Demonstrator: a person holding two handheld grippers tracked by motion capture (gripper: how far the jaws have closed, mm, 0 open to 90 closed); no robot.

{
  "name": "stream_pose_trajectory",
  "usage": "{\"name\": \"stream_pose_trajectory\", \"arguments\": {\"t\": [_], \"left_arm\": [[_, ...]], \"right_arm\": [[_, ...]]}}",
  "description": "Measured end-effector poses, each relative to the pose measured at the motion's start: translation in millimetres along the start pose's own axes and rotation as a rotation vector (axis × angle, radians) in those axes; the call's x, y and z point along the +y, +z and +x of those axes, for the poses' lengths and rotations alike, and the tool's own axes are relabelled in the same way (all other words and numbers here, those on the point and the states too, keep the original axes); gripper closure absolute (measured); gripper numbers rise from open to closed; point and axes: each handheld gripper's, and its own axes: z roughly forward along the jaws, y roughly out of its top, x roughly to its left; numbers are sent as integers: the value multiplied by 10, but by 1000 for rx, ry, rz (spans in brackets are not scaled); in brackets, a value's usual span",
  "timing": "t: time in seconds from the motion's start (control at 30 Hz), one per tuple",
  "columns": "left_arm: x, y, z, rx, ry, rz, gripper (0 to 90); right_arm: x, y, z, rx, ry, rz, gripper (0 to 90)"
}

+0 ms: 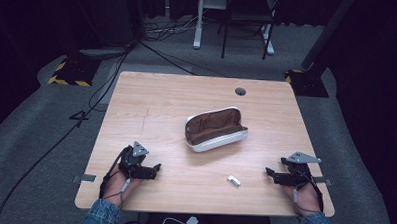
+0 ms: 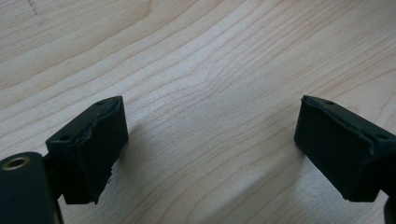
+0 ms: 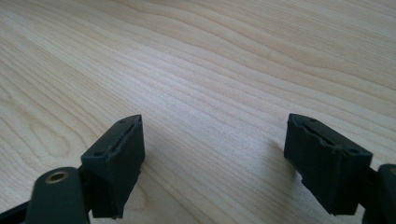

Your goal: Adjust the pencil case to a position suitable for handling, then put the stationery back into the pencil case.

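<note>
A dim room with grey carpet (image 1: 30, 131) surrounds a light wooden table (image 1: 161, 105); black cables (image 1: 86, 108) run across the floor at the left, and the legs of a chair and a white frame (image 1: 198, 27) stand beyond the far edge. Yellow-and-black striped base plates (image 1: 68, 72) sit at the far left corner of the table, and a small round grommet hole (image 1: 240, 91) marks the tabletop near its far edge.

Near the middle of the table lies an open white case (image 1: 216, 129) with a brown lining, its opening facing up and toward the far side. A small white object (image 1: 234, 180) rests on the wood nearer the person, to the right of centre, well apart from the case and between the two grippers.

The left gripper (image 1: 154, 169) rests low at the near left part of the table, held by the left hand (image 1: 120, 184) with a denim sleeve (image 1: 101, 214) behind it. In the left gripper view its jaws stand wide apart over bare wood grain, holding nothing.

The right gripper (image 1: 269, 173) sits at the near right edge in the right hand (image 1: 306, 197), pointing left toward the small white object but apart from it. The right gripper view shows its jaws spread wide and empty above the tabletop.
</note>
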Motion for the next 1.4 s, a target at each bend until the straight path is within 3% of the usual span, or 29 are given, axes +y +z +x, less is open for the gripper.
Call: {"name": "stream_pose_trajectory", "arguments": {"t": [0.43, 0.93, 1.03, 1.4], "left_arm": [[25, 26, 0, -1, 6, -4, 101], [26, 27, -1, -1, 5, -5, 101], [30, 30, 0, -1, 6, -5, 101], [40, 36, 0, -1, 7, -1, 100]], "right_arm": [[-17, -18, 3, -10, 4, -1, 198], [-9, -77, -17, -8, 21, 13, 339], [19, -170, 0, 1, 35, -23, 348], [82, -363, 124, 23, 23, -78, 348]]}}
